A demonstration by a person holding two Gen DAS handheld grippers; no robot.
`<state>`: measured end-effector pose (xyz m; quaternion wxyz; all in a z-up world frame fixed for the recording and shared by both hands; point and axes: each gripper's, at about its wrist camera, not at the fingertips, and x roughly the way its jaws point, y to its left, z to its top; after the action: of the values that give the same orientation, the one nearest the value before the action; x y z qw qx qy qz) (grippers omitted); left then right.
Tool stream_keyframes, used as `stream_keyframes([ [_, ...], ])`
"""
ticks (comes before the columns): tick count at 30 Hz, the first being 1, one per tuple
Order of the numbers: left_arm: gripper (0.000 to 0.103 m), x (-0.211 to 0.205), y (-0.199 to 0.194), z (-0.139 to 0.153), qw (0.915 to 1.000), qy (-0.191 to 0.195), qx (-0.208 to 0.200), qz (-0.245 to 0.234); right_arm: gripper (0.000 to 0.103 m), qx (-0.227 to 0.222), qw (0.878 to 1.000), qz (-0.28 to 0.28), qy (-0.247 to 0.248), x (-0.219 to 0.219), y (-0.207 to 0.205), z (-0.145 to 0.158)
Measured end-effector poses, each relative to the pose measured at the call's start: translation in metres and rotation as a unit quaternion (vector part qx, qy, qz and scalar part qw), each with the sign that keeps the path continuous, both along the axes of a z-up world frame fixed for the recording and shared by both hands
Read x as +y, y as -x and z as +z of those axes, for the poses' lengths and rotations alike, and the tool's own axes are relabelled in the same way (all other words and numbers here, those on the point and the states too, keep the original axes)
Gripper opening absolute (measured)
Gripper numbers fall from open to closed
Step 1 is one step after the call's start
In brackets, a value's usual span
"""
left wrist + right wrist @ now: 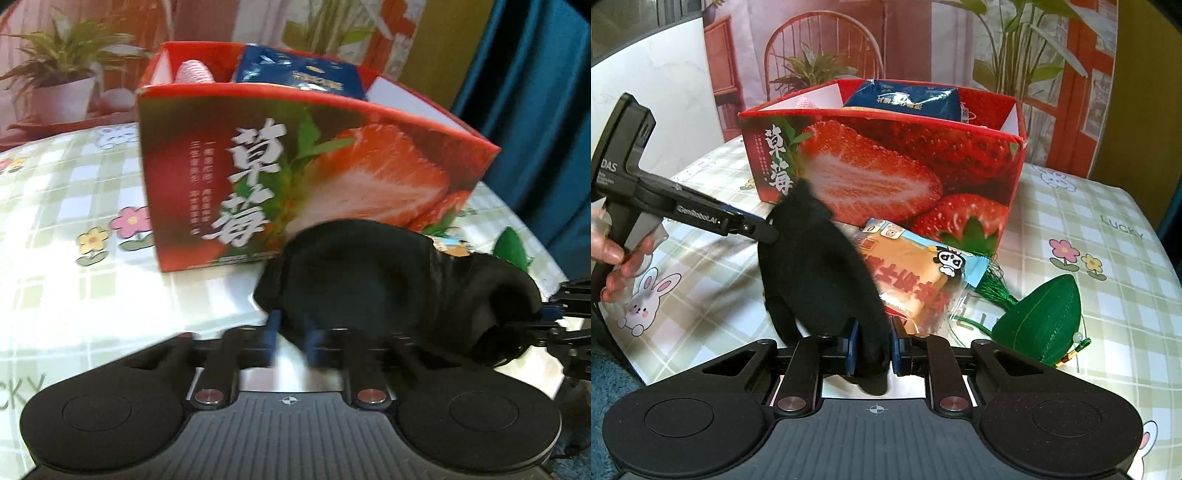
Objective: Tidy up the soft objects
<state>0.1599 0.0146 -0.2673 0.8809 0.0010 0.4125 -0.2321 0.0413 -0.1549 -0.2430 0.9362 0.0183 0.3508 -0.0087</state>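
Since the black cloth [388,288] is limp and light, it will sag and fold wherever it's held, so pinching a bunched edge looks like the safest bet. In the left wrist view it fills the lower middle of the frame, in front of the strawberry box [295,177]. The left claw [291,343] is clenched on its near edge, blue pads biting the fabric, and the right claw [550,317] pinches the far end at the right edge.

In the right wrist view the cloth hangs centre-left, above the bench [1108,229]. The right claw [873,350] is closed on its lower fold, while the left claw [768,230] grips the upper left part. A bread packet [908,273] and green sachet [1038,314] lie just behind.
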Motion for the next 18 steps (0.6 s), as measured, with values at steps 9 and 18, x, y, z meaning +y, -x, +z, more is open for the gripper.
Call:
stream_keyframes([
  [9,0.005,0.009,0.016,0.007,0.9983,-0.017,-0.011,0.056,0.012,-0.018,1.0,-0.017,-0.007,-0.01,0.004,0.009],
  [18,0.005,0.026,0.039,0.01,0.9955,-0.039,0.002,0.086,0.016,-0.01,0.999,-0.01,-0.039,-0.013,0.007,0.007],
])
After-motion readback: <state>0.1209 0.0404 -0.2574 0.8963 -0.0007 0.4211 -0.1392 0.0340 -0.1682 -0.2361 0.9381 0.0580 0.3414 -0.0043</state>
